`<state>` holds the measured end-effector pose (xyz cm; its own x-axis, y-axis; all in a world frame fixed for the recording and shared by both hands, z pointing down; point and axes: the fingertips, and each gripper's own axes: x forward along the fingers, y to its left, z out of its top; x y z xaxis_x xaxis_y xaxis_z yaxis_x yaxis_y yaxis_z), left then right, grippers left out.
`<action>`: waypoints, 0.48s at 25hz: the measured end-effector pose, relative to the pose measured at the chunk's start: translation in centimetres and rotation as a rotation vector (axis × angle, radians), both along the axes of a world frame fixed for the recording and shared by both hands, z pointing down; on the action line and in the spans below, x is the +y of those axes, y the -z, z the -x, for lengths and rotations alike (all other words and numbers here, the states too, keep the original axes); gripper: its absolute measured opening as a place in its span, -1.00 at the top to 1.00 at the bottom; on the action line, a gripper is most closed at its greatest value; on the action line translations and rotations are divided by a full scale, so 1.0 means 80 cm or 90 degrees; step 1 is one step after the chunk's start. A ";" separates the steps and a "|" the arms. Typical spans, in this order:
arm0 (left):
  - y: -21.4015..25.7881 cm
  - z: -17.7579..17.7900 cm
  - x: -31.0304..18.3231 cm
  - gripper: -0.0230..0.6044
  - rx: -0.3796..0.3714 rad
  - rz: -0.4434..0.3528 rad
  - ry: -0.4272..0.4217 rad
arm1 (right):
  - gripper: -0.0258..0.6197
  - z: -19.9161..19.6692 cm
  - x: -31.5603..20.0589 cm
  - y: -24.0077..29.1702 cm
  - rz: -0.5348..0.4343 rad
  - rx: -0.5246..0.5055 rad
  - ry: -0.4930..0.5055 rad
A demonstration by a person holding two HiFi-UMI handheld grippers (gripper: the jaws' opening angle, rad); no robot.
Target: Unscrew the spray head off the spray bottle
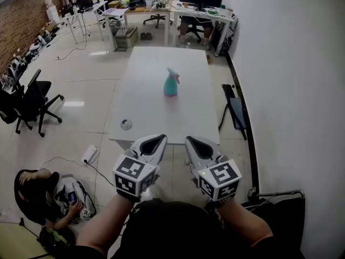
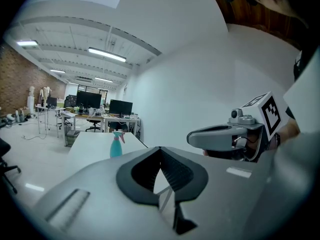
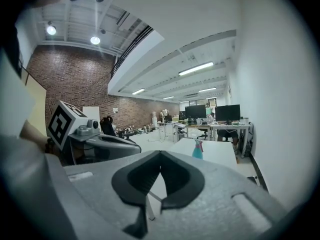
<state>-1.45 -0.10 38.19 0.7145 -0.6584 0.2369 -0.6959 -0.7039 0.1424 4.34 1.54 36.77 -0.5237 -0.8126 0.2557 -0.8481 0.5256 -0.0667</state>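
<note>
A teal spray bottle (image 1: 171,83) with a pink-trimmed spray head stands upright near the middle of a long white table (image 1: 145,120). It also shows small and far off as the bottle (image 2: 116,144) in the left gripper view and the bottle (image 3: 198,149) in the right gripper view. My left gripper (image 1: 156,140) and right gripper (image 1: 192,141) hover side by side short of the table's near edge, both shut with nothing between the jaws. Each gripper points toward the bottle from well back.
A small round object (image 1: 126,124) lies on the table's near left corner. A black office chair (image 1: 32,104) stands left of the table, and a person crouches on the floor at lower left (image 1: 38,196). Desks with monitors (image 1: 197,7) fill the far end. A white wall runs along the right.
</note>
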 end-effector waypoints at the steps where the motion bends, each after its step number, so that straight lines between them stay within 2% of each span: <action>1: -0.001 0.002 -0.007 0.87 0.002 0.001 -0.003 | 0.95 0.002 -0.007 0.000 0.000 0.002 -0.003; 12: 0.001 0.032 -0.082 0.87 0.012 0.002 -0.041 | 0.95 0.035 -0.079 0.007 -0.006 0.018 -0.036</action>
<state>-3.98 -6.69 38.09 0.7594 -0.6105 0.2250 -0.6467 -0.7463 0.1576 1.54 -4.75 36.22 -0.4696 -0.8429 0.2626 -0.8778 0.4775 -0.0373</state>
